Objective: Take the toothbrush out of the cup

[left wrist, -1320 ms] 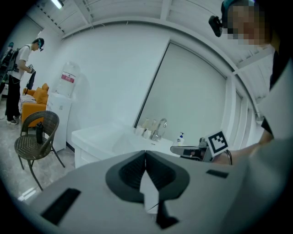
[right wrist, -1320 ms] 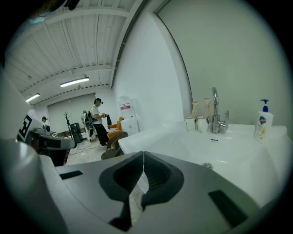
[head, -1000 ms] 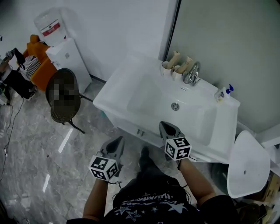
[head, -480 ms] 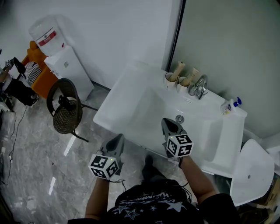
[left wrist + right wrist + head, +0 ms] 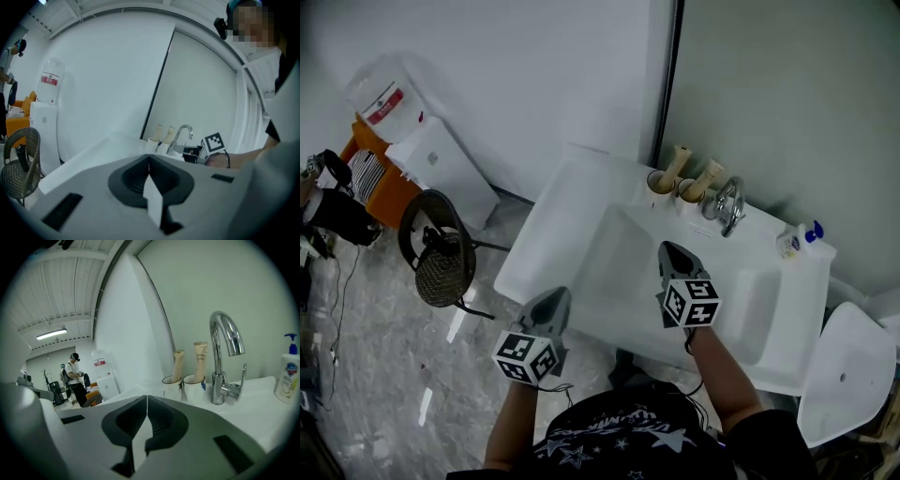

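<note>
Two white cups (image 5: 657, 181) (image 5: 687, 190) stand at the back of the white sink (image 5: 562, 220), left of the chrome tap (image 5: 728, 204). Each holds an upright beige tube (image 5: 178, 364) (image 5: 200, 357). Small dark and blue bits show at the cup rims (image 5: 202, 386); I cannot tell a toothbrush for certain. My right gripper (image 5: 672, 251) hovers over the basin, shut and empty, pointing at the cups (image 5: 171, 383) and well short of them. Nothing is held in my left gripper (image 5: 555, 298), which is shut at the sink's front edge.
A soap pump bottle (image 5: 794, 241) stands right of the tap. A mesh chair (image 5: 441, 253), a water dispenser (image 5: 412, 141) and orange furniture (image 5: 380, 183) are on the floor at left. A white oval lid (image 5: 848, 375) lies to the sink's right. A person (image 5: 75, 376) stands far off.
Both grippers have moved forward toward the sink. The right one has gone from the front edge to over the basin. The left one has reached the front edge. Both stayed shut.
</note>
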`<act>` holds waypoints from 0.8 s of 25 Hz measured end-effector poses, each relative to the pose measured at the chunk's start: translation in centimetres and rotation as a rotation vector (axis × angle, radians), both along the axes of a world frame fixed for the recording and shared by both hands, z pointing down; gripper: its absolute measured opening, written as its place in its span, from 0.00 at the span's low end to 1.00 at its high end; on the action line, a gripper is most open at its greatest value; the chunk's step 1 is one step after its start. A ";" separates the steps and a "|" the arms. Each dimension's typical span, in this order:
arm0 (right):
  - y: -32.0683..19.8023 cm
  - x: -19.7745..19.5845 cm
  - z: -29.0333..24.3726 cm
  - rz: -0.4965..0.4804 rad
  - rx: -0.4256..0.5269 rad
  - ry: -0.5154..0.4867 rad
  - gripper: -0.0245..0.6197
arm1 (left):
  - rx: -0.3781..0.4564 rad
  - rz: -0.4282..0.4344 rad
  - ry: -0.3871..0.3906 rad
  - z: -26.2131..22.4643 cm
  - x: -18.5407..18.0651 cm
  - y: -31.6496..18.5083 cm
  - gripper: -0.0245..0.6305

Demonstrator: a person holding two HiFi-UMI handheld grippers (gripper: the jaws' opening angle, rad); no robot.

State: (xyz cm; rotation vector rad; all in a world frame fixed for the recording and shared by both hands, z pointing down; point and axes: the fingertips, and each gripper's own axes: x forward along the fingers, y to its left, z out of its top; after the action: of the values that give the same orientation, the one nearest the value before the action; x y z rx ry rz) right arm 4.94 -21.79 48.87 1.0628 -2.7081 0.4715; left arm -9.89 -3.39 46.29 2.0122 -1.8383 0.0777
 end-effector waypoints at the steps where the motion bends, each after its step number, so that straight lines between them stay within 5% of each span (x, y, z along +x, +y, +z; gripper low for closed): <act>1: -0.7 0.0 -0.2 0.005 -0.001 -0.013 0.06 | -0.002 0.004 -0.005 -0.1 0.0 -0.6 0.07; 20: -6.6 -0.8 -1.5 0.117 -0.014 -0.081 0.06 | -0.026 0.106 -0.024 -0.2 0.2 -7.1 0.07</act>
State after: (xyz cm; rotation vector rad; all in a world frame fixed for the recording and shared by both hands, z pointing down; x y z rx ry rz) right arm 4.11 -28.35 47.41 1.2285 -2.7173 0.5637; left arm -9.69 -10.53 46.13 2.0989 -1.7348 0.1563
